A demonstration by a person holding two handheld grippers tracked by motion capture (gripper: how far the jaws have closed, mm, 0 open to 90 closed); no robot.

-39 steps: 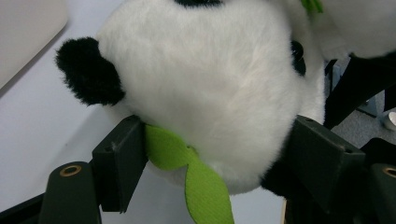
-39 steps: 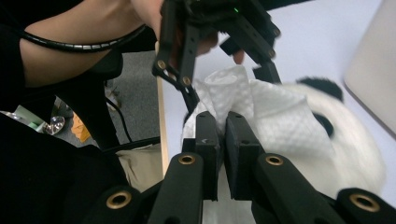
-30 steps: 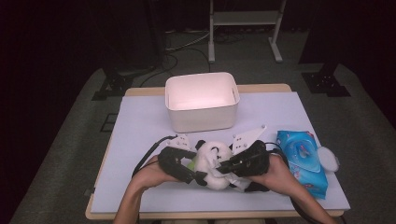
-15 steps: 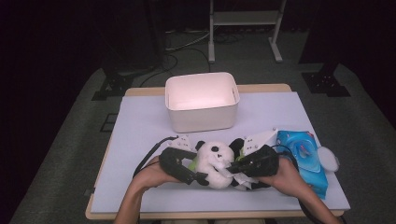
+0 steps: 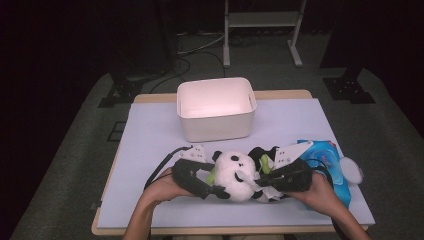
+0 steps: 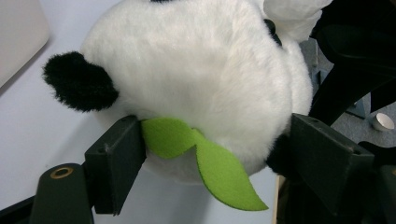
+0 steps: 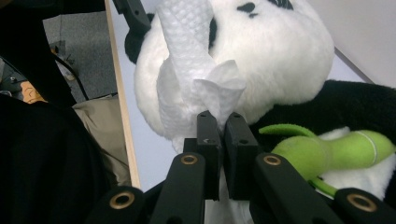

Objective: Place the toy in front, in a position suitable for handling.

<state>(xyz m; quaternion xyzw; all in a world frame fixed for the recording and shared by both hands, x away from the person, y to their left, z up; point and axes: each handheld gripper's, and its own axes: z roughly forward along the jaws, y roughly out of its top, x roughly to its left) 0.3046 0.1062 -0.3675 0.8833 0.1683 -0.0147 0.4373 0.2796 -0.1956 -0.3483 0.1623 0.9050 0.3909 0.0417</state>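
**Clerk:** Claw, left [image 5: 216, 189]: black, two-jawed, hand-held. Condition?

**Checker:** Jaws spread wide, one on each side of the round white plush panda toy with black ears [image 5: 236, 176], pressing into the fur at the head's underside. They have just been opening a little further, with the head between them. A green felt leaf [image 6: 205, 158] hangs from the panda between the jaws.

**Clerk:** Claw, right [image 5: 261, 179]?

**Checker:** Jaws together, pinching a crumpled white wet wipe [image 7: 196, 84]. The wipe lies draped against the side of the panda's head.

**Clerk:** Location of the panda?

**Checker:** Near edge of the pale lavender worktop [image 5: 150, 130], between the two claws, touching both.

**Clerk:** Other items, placed by the panda.

**Checker:** Empty white rectangular plastic bin [image 5: 216, 107], beyond the panda, towards the far edge, apart from it. Blue soft pack of wipes [image 5: 327, 160], to the panda's right, just behind the right hand [image 5: 320, 192]. Green stuffed bamboo stalk [image 7: 336, 149], resting against the panda's black body, just beside the right claw.

**Clerk:** Left hand [image 5: 167, 185]?

**Checker:** To the panda's left, gripping the claw's body.
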